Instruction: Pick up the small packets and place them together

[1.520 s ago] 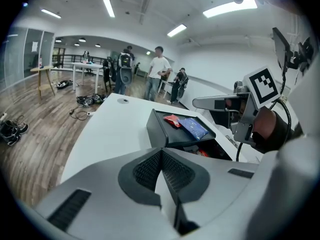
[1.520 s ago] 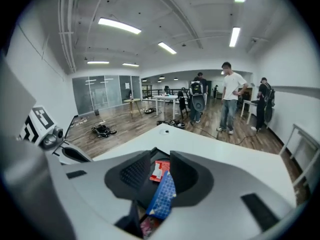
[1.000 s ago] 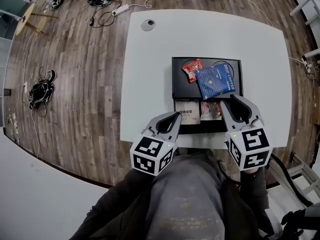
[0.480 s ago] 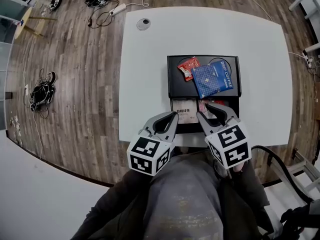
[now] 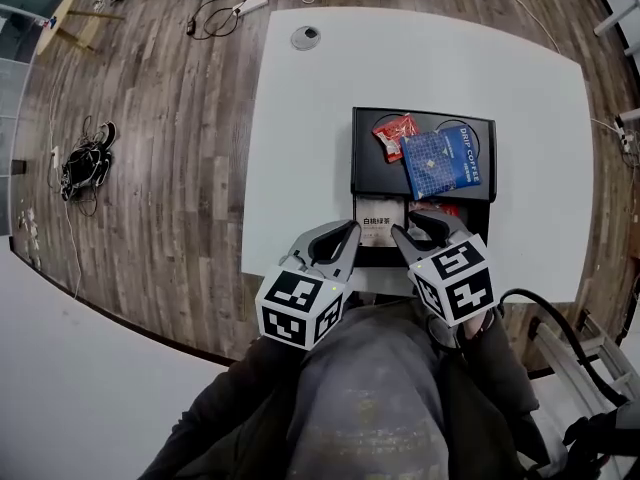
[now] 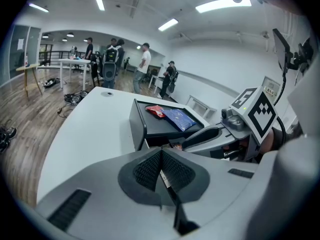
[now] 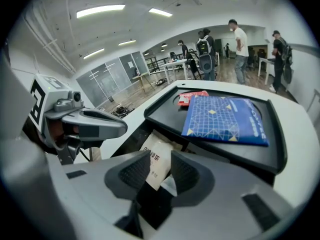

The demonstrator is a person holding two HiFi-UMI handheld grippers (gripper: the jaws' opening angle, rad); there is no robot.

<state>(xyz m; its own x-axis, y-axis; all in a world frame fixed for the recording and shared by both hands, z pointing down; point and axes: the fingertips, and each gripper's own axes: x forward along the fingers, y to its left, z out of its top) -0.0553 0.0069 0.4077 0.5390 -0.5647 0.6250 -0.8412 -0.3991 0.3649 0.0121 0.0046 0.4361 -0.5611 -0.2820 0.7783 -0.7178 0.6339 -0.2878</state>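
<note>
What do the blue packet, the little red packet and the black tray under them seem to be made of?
The blue packet is probably coated paper or foil laminate: it is smooth and printed, and lies flat with crisp edges. The red packet is likely thin plastic film, since its outline is crinkled. The black tray looks like matte hard plastic or painted board, with a rigid raised rim and little shine. I can't tell which.

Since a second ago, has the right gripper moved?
Yes. In the head view the right gripper went left, from the right edge of the black tray to its near middle, jaws open toward the white packet.
</note>
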